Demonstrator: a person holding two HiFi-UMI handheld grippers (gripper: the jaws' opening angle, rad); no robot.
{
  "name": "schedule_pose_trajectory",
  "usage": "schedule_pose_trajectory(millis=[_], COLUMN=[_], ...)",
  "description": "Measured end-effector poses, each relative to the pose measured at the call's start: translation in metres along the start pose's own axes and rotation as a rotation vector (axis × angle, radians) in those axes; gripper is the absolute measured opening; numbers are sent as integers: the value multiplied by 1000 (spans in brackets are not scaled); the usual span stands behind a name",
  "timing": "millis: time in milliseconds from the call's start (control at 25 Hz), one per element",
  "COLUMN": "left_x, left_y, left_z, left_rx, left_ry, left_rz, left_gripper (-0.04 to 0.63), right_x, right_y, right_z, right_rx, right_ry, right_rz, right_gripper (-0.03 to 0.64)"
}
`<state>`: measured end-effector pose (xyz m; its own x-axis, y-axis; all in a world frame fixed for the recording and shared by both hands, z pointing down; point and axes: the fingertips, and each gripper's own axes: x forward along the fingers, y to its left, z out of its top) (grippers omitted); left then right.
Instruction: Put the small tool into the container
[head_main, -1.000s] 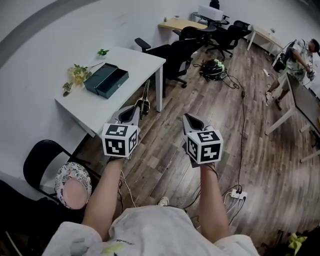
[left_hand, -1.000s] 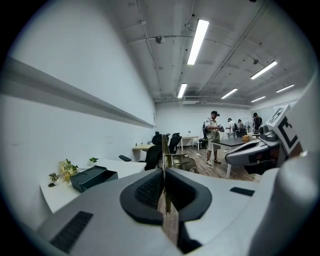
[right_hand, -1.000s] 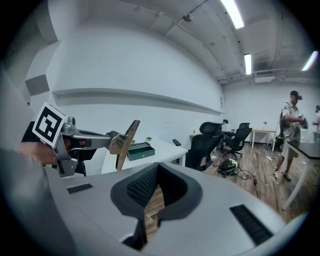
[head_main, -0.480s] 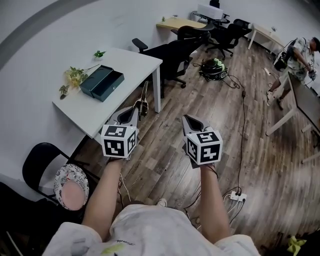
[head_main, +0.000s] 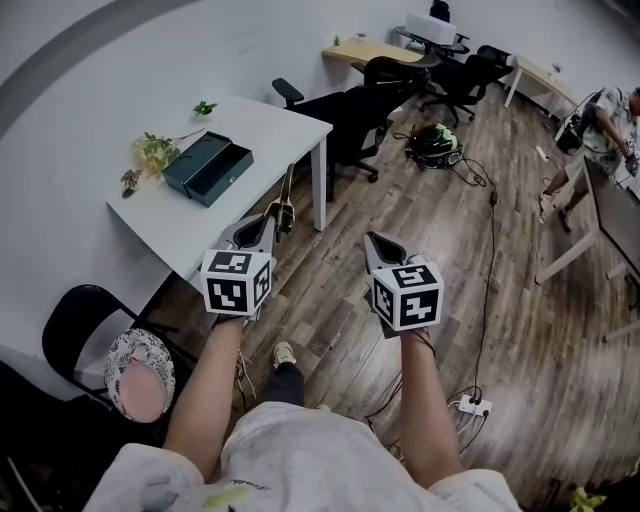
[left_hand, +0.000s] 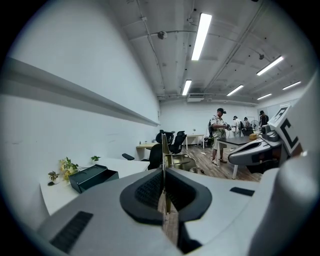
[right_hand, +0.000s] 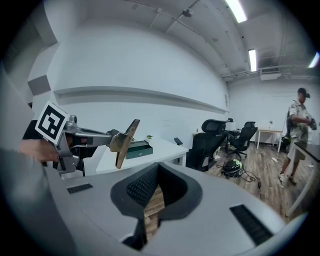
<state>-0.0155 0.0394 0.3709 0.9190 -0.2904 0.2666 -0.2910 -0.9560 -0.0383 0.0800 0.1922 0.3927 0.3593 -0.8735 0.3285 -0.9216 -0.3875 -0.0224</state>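
A thin brass-coloured small tool (head_main: 284, 203) sticks out past the tips of my left gripper (head_main: 266, 224), which is shut on it; in the left gripper view the tool (left_hand: 163, 150) stands edge-on between the closed pads. The container, a dark teal open box (head_main: 208, 168), lies on the white table (head_main: 260, 120) ahead and to the left, well apart from both grippers. It also shows as the box (left_hand: 92, 177) in the left gripper view. My right gripper (head_main: 377, 241) hangs over the wooden floor, shut with nothing in it. From the right gripper view the tool (right_hand: 125, 142) shows broadside.
A leafy sprig (head_main: 155, 152) lies beside the box. Black office chairs (head_main: 350, 110) stand past the table's right end. A black chair with a patterned cushion (head_main: 140, 360) is at my left. Cables and a power strip (head_main: 470, 405) cross the floor. A person (head_main: 600, 130) stands far right.
A leg and shoe have stepped forward under the grippers. The view has shifted slightly; both grippers keep their pose, the left still holding the tool.
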Motion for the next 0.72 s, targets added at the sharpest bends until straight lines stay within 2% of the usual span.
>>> schedule_pose_trajectory(millis=[320,720], left_x=[35,115], left_y=[30,72], left_z=[4,21], left_rx=[-2,4], left_ry=[-5,11], left_rz=[14,-34], left_gripper=[3,3], right_x=[45,117], right_y=[-11,-45], right_z=[14,41], right_rx=[-13,3], right_ry=[-6,10], right_rz=[8,-44], right_gripper=[5,5])
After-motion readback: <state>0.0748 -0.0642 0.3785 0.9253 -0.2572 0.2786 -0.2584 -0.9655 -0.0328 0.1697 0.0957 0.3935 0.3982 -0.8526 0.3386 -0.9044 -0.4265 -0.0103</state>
